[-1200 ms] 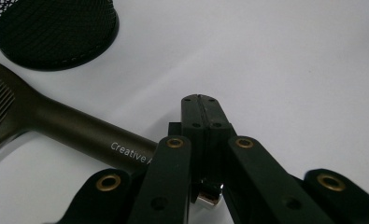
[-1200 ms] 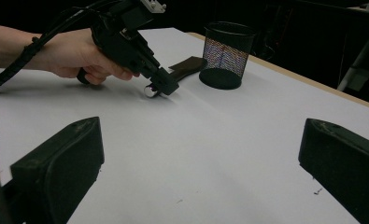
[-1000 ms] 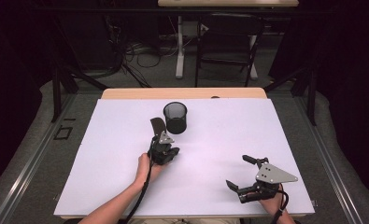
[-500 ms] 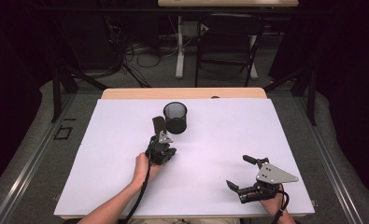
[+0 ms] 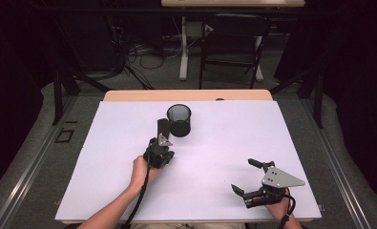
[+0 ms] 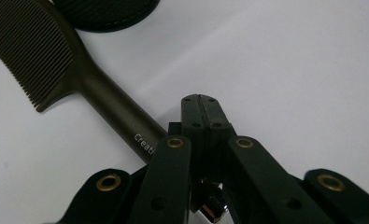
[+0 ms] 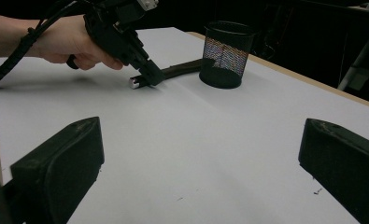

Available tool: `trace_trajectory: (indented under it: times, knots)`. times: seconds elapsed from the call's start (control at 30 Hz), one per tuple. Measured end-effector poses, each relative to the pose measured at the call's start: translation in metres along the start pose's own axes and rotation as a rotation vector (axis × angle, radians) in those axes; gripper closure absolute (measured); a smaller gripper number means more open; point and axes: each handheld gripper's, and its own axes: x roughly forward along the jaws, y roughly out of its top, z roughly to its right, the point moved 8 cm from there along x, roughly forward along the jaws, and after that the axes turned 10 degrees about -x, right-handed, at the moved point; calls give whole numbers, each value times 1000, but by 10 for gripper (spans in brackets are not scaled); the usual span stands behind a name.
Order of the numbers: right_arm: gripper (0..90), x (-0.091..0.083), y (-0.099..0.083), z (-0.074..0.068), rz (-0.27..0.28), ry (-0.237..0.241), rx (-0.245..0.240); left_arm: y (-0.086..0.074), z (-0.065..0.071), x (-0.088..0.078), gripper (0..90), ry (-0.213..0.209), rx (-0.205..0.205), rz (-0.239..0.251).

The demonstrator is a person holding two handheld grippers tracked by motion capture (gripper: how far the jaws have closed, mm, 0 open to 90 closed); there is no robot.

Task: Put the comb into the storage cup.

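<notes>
Beside the mesh cup [image 5: 179,120], the left gripper [image 5: 158,153] – jaws clenched empty – has edged nearer the comb [image 5: 162,128]; right gripper [image 5: 254,179] stays released.

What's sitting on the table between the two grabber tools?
Nothing: in the high view, only bare white table separates the left gripper from the right gripper.

High view: fixed above the near edge, facing forward and down over the whole white surface [image 5: 224,143]. Left gripper view: close, steeply down. Right gripper view: low, looking across. All three share the mesh cup [image 5: 179,120] [image 7: 226,53] [image 6: 108,11].
</notes>
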Motion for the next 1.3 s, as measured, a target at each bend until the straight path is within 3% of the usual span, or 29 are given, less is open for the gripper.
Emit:
trace_trajectory:
  times: [0.53,0.77,1.03,1.17,1.27,1.3]
  knots:
    - [0,0,0,0,0,-1,2,-10,-25,-12,900,54,1,-48]
    - [0,0,-1,0,-7,1,2,-15,-39,-19,900,55,-40,-45]
    - [0,0,-1,0,-8,3,3,-15,-50,-22,900,79,-58,-44]
    - [0,0,-1,0,-10,1,1,-15,-60,-25,900,127,-51,-43]
    - [0,1,0,-1,-6,5,0,-15,-61,-27,900,116,-65,-36]
    - [0,0,0,-1,-8,7,-3,-15,-61,-28,883,91,-80,-30]
